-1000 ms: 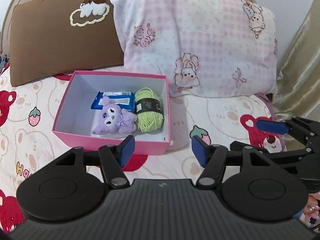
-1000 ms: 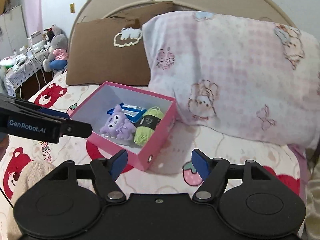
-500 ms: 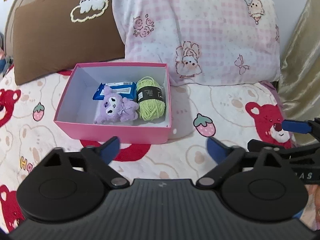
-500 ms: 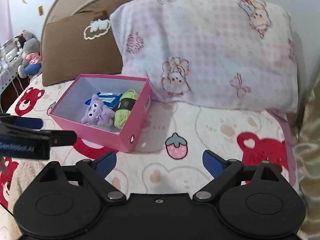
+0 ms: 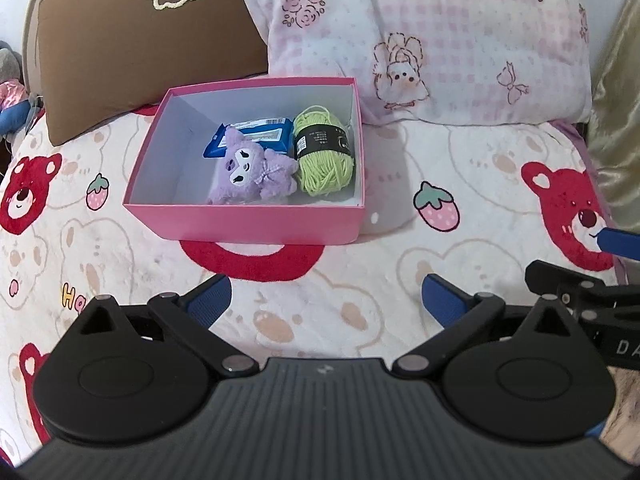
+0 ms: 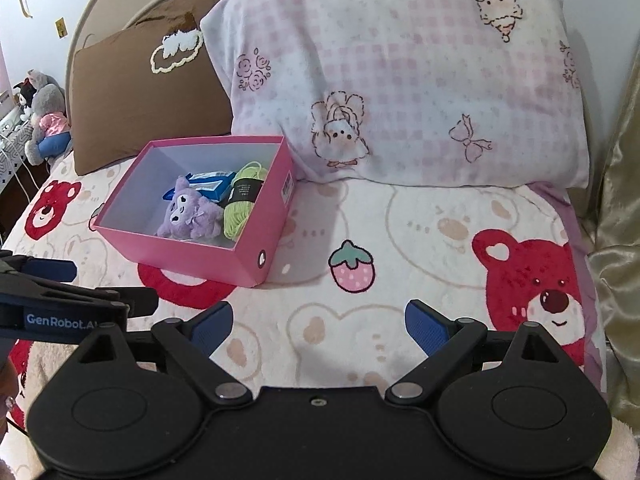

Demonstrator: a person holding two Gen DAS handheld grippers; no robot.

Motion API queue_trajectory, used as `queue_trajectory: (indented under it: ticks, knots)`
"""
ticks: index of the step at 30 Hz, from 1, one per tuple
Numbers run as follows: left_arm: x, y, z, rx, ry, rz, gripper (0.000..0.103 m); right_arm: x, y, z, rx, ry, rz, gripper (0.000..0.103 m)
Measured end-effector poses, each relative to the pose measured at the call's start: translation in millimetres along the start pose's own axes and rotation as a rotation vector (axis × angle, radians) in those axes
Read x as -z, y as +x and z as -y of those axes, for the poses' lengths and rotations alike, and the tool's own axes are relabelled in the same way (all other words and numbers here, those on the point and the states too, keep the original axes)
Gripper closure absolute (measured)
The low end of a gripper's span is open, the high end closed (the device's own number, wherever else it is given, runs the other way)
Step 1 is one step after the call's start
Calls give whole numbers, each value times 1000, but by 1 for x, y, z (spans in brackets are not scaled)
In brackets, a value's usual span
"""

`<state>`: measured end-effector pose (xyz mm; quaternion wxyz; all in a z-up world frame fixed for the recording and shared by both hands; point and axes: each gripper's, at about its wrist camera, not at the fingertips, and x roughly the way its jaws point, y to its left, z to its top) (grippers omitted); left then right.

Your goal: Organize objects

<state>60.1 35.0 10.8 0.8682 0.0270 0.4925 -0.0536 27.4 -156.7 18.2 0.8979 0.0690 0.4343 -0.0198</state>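
Pink box (image 5: 256, 222), one, open-topped, on the bear-print bedspread (image 5: 360, 320) toward the head of the bed, just in front of the brown pillow (image 5: 132, 40) and beside the pink checked pillow (image 5: 432, 36). Contents, three items, all against the box's right wall: one purple plush toy (image 5: 252, 172); one skein of green yarn (image 5: 324, 152) with a dark label band, touching the plush; one blue packet (image 5: 256, 136) lying partly under the plush.

Left gripper (image 5: 326, 300): jaws have just been opening and now stand spread wide, nothing between them. Right gripper (image 6: 319, 320): likewise just opened, wide apart and empty. Both hover over bare bedspread short of the box.

Judgement: with both grippers empty and every loose item already boxed, the sorting looks finished or nearly so. No lid is in view.
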Motion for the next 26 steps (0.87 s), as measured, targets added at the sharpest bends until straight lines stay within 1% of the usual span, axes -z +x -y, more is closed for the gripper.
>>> queue_trajectory:
  ticks: [4, 9, 13, 24, 26]
  knots:
    - [1, -3, -3, 13, -25, 3, 0, 1, -1, 4, -9, 18, -7, 8]
    - [2, -4, -2, -30, -25, 9, 0, 2, 0, 6, -2, 20, -12, 8]
    - [2, -3, -2, -28, -29, -6, 0, 2, -1, 5, 0, 15, -14, 8]
    - [5, -1, -2, -28, -25, -11, 0, 2, 1, 5, 4, 7, -20, 8]
    - [5, -1, -2, -23, -22, -15, 0, 2, 1, 5, -20, 9, -25, 8]
